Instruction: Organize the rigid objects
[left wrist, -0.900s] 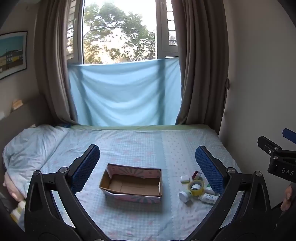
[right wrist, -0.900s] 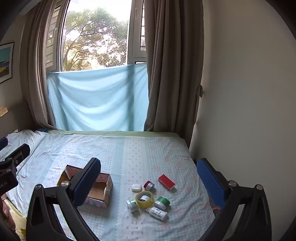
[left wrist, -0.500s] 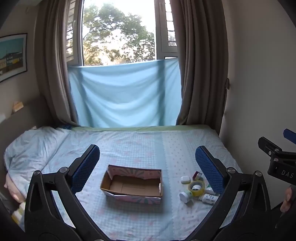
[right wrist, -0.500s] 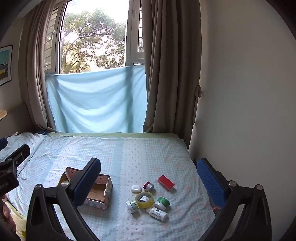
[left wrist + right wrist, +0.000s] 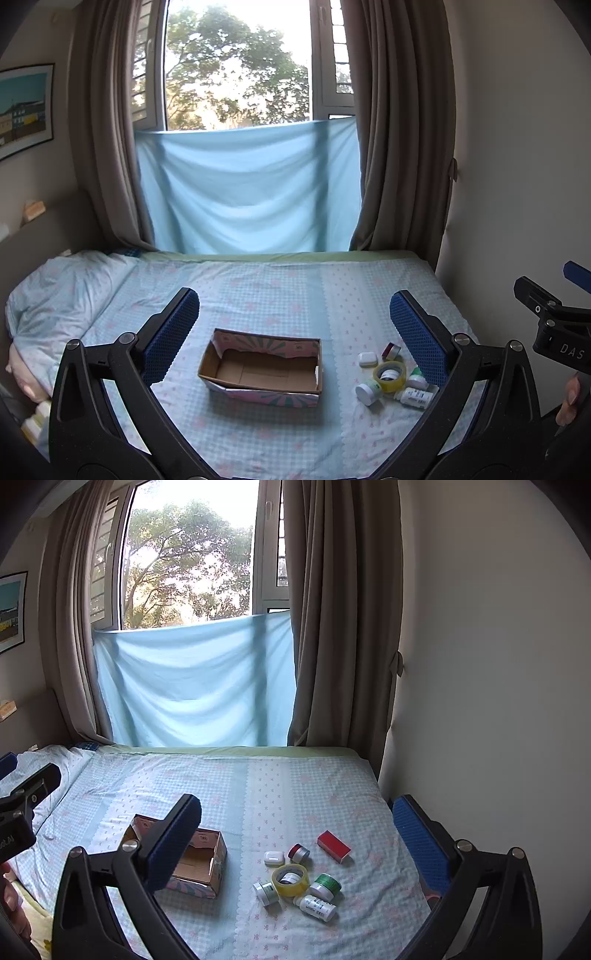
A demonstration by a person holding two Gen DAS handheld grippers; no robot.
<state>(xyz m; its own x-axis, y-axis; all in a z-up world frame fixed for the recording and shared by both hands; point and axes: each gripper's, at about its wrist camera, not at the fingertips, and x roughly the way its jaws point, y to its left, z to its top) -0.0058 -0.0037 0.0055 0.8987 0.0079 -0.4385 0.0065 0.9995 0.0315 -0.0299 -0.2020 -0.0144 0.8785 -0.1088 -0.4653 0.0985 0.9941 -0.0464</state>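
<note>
Room: bedroom, bed [image 5: 280, 295] w/ light blue checked sheet, blue cloth [image 5: 247, 184] hung over lower window, brown curtains either side.
Box: open cardboard box [image 5: 262, 369] on sheet, nothing in it, mid-frame in left wrist view, sits between the L fingers in picture but further out on the bed, no contact.
Clutter: small items bunched right of box, apart from it: white earbud case [image 5: 274, 858], red-lid jar [image 5: 299, 853], red box [image 5: 333, 846], yellow tape roll [image 5: 290, 879], green-lid jar [image 5: 325, 886], white pill bottle [image 5: 317, 907] lying on side, small white jar [image 5: 265, 892] tipped.
L gripper: left gripper [image 5: 291, 328] jaws spread wide, nothing between pads, held above near edge of bed, angled down at box.
R gripper: right gripper [image 5: 295, 834] also spread wide, nothing gripped; clutter lies ahead between its fingers, lower centre of right wrist view, not touched.
Cross-view: R gripper body at right edge of left wrist view, beside clutter side; part of a hand visible under it.
</note>
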